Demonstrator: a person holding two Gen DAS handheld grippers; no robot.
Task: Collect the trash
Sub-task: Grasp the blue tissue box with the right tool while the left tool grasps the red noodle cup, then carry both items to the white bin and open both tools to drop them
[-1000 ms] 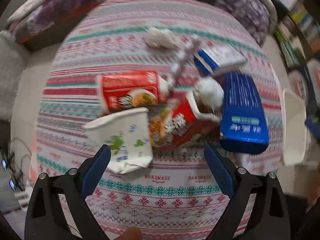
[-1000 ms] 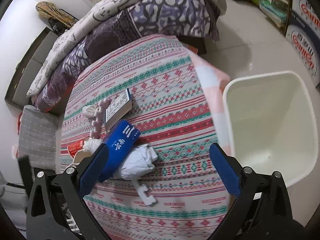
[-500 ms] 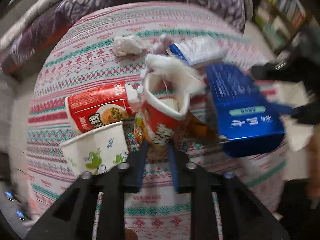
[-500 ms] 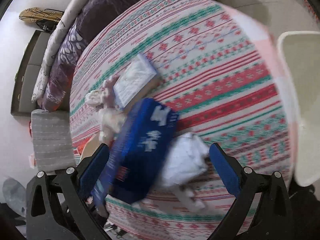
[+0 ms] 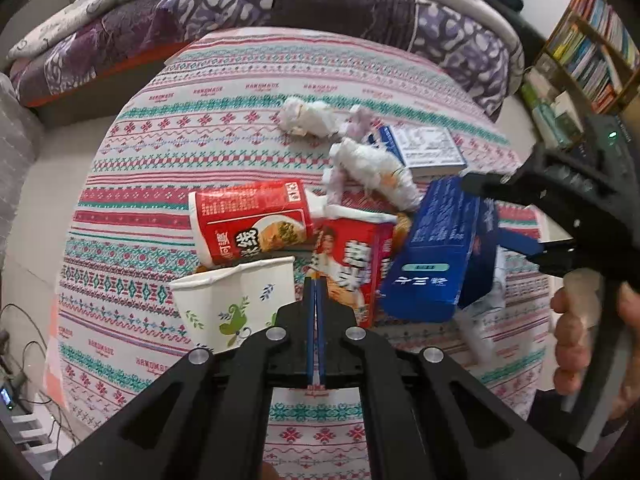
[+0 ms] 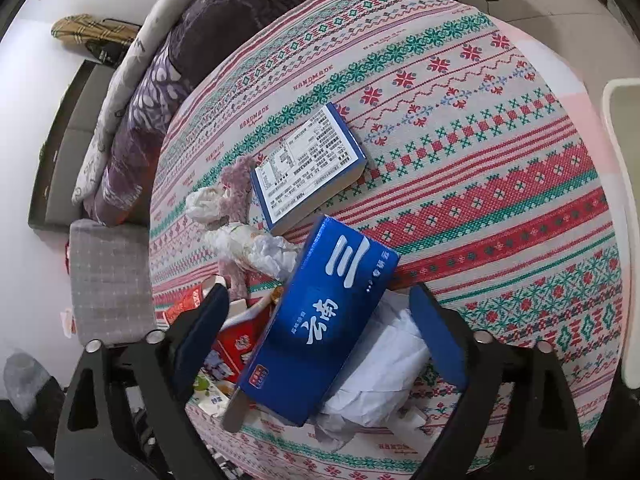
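Trash lies heaped on a patterned round table (image 5: 168,184). My left gripper (image 5: 315,280) is shut, its tips at the near edge of a red noodle cup (image 5: 352,264), gripping nothing I can see. A second red noodle cup (image 5: 248,220) and a white paper cup (image 5: 236,304) lie to its left. My right gripper (image 6: 320,304) is open, its fingers either side of a long blue box (image 6: 320,320), which also shows in the left wrist view (image 5: 436,248). Crumpled white paper (image 6: 380,364) lies under the box.
A smaller blue and white box (image 6: 308,164), crumpled tissues (image 5: 308,118) and a pink fuzzy strip (image 6: 236,184) lie farther back. A white bin's rim (image 6: 620,220) is at the right table edge. A quilted sofa (image 5: 280,8) stands behind and bookshelves (image 5: 592,48) at the right.
My left gripper has closed fully from wide open and the red cup now lies lower. My right gripper has swung from the bin to the blue box and narrowed around it.
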